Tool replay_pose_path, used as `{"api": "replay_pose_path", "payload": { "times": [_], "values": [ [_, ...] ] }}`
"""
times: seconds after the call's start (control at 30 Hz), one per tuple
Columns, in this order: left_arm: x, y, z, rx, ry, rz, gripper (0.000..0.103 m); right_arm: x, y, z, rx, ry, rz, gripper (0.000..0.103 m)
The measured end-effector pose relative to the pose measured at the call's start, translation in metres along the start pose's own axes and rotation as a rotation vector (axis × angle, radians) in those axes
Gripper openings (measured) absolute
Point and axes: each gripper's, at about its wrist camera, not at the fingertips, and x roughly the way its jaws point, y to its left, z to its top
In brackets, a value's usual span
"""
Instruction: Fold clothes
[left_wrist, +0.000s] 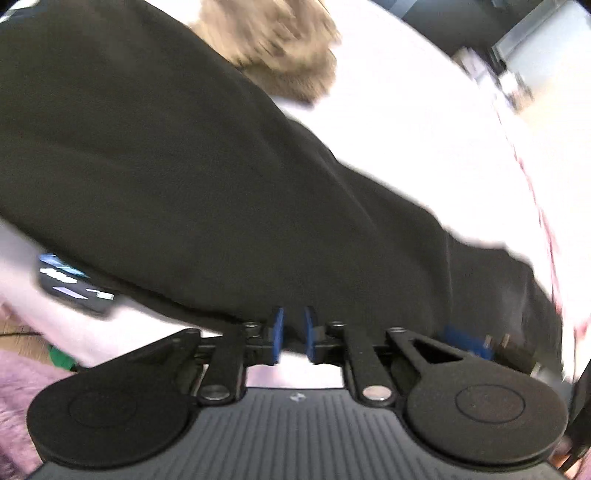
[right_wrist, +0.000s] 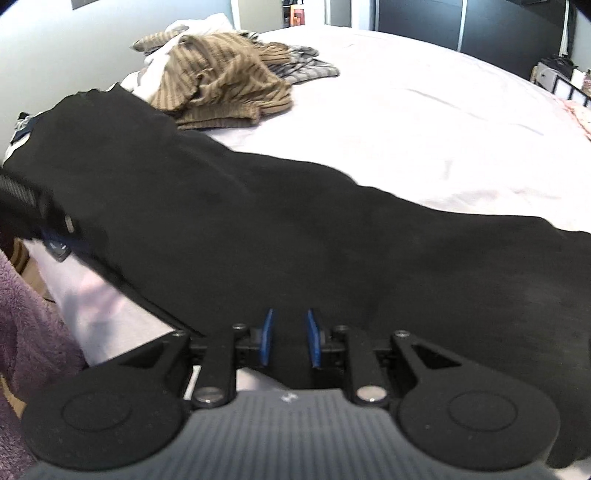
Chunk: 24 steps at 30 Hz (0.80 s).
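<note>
your left hand-held gripper (left_wrist: 293, 334) and right hand-held gripper (right_wrist: 289, 338) are each pinching the near hem of the black garment (right_wrist: 258, 229), blue pads nearly closed on the cloth. it's stretched across the middle of both frames over the white bed (right_wrist: 443, 129), with a brown striped top (right_wrist: 221, 81) heaped upper left.

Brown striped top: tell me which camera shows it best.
The right wrist view: the brown striped top is sharp and whole, crumpled on the bed. The left wrist view shows it only as a blurred brown patch behind the black garment.
</note>
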Motion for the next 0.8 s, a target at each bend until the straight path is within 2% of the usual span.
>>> {"api": "replay_pose_path", "payload": {
  "times": [0.03,0.1,0.27,0.43,0.5,0.6,0.7,0.8],
  "values": [
    [-0.01,0.008,0.003,-0.041,-0.037,0.005,0.039,0.0,0.001,0.0,-0.004,0.004,0.01,0.026],
    [-0.029,0.026,0.01,-0.124,-0.114,0.036,0.046,0.001,0.006,0.003,-0.016,0.001,0.026,0.031],
    [-0.068,0.079,0.021,-0.414,-0.275,0.085,0.046,-0.003,0.018,0.009,-0.062,-0.032,0.061,0.038],
    [-0.073,0.126,0.026,-0.585,-0.359,0.148,0.047,-0.005,0.031,0.008,-0.101,-0.046,0.091,0.039],
    [-0.068,0.145,0.026,-0.644,-0.363,0.164,0.047,-0.006,0.033,0.008,-0.109,-0.051,0.092,0.039],
    [-0.059,0.154,0.026,-0.667,-0.36,0.152,0.044,-0.007,0.034,0.007,-0.112,-0.057,0.087,0.041],
    [-0.059,0.148,0.021,-0.624,-0.382,0.138,0.024,-0.008,0.034,0.007,-0.106,-0.057,0.082,0.042],
    [-0.063,0.145,0.02,-0.587,-0.396,0.143,0.017,-0.009,0.036,0.006,-0.111,-0.058,0.081,0.044]
  ]
}}
